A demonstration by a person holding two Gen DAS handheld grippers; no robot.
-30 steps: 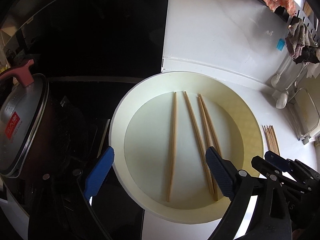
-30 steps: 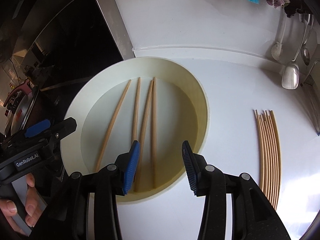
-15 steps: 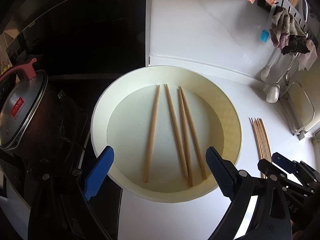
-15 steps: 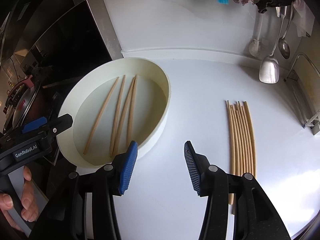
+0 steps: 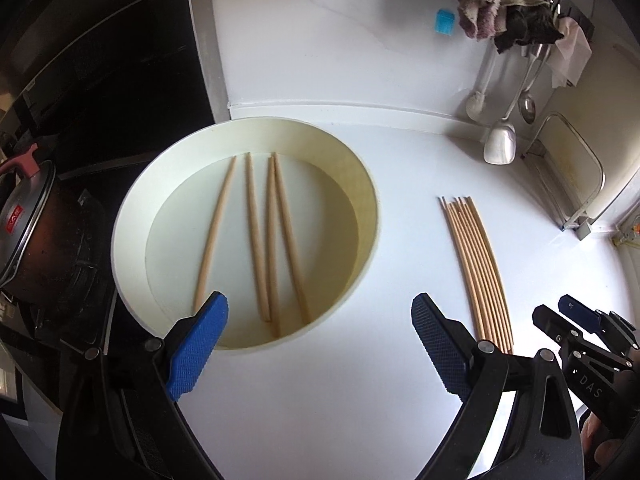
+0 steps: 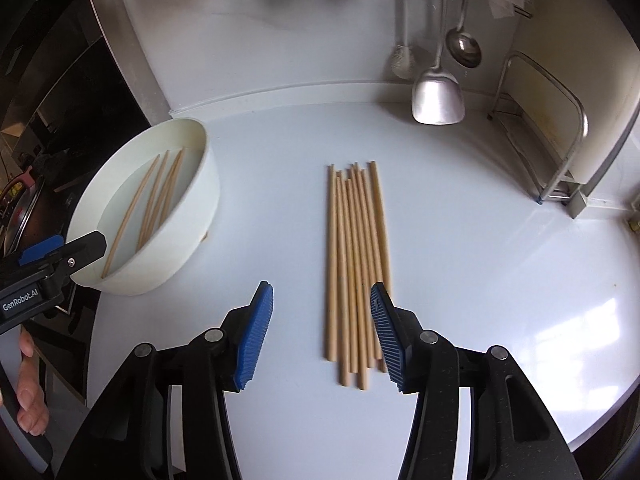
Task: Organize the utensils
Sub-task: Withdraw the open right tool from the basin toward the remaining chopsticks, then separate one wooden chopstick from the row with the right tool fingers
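A white round bowl [image 5: 132, 200] sits on the white counter and holds several wooden chopsticks [image 5: 256, 236]; it also shows in the right wrist view [image 6: 200, 200], at the left. A row of several more chopsticks [image 6: 356, 264] lies flat on the counter to the bowl's right, also seen in the left wrist view [image 5: 476, 264]. My left gripper [image 5: 320, 340] is open and empty, near the bowl's front edge. My right gripper [image 6: 320, 332] is open and empty, its fingers either side of the near ends of the loose chopsticks, above them.
A metal spatula [image 6: 438, 96], a ladle [image 6: 464, 46] and a brush hang on the back wall under cloths [image 5: 492, 4]. A metal rack [image 6: 560, 152] stands at the right. A pot with a lid [image 5: 24, 220] sits on the dark stove at the left.
Both grippers moved right, away from the bowl. The right gripper now faces the loose chopsticks on the counter instead of the bowl. Both stayed open.
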